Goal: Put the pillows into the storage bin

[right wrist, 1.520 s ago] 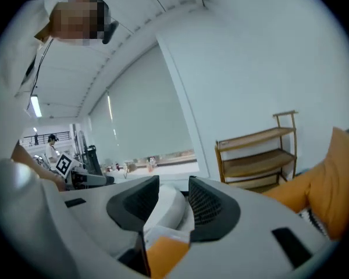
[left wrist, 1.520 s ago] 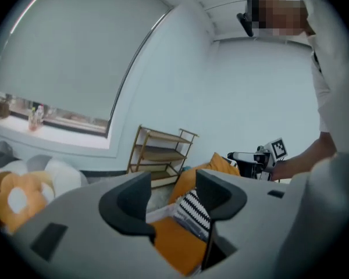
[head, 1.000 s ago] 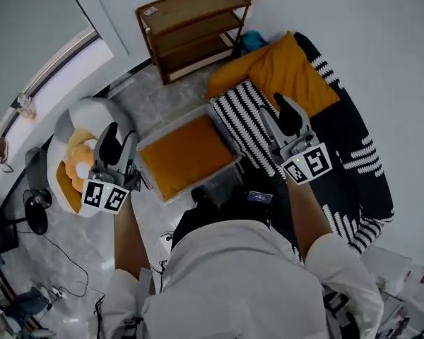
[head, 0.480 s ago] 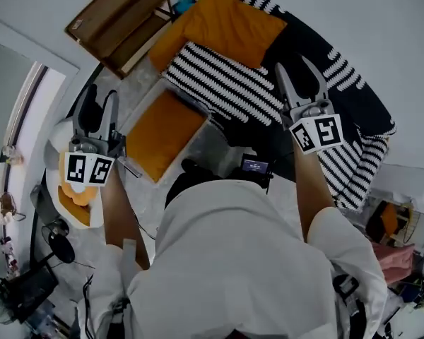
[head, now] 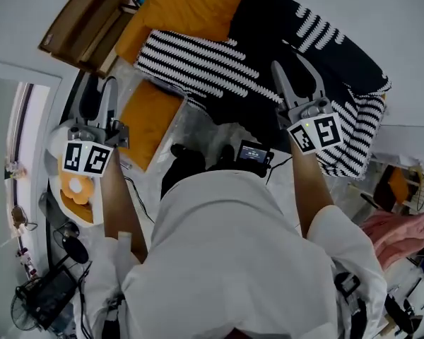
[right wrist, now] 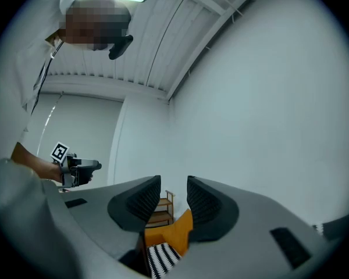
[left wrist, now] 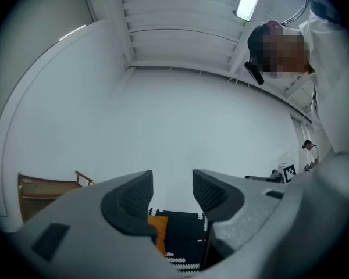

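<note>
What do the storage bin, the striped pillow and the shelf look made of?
Storage bin: likely translucent plastic, slightly glossy; its pale wall looks see-through and catches light.
Striped pillow: soft matte fabric, maybe knit, judging by its ribbed black-and-white rows.
Shelf: brown wood or wood-look board with a smooth satin finish; which of the two can't be told from here.

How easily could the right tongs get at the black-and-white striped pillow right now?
Probably yes. The right tongs hang above the black patterned blanket, and the black-and-white striped pillow lies bare beside them with nothing between. The jaws have just been closing but stand apart and empty.
</note>
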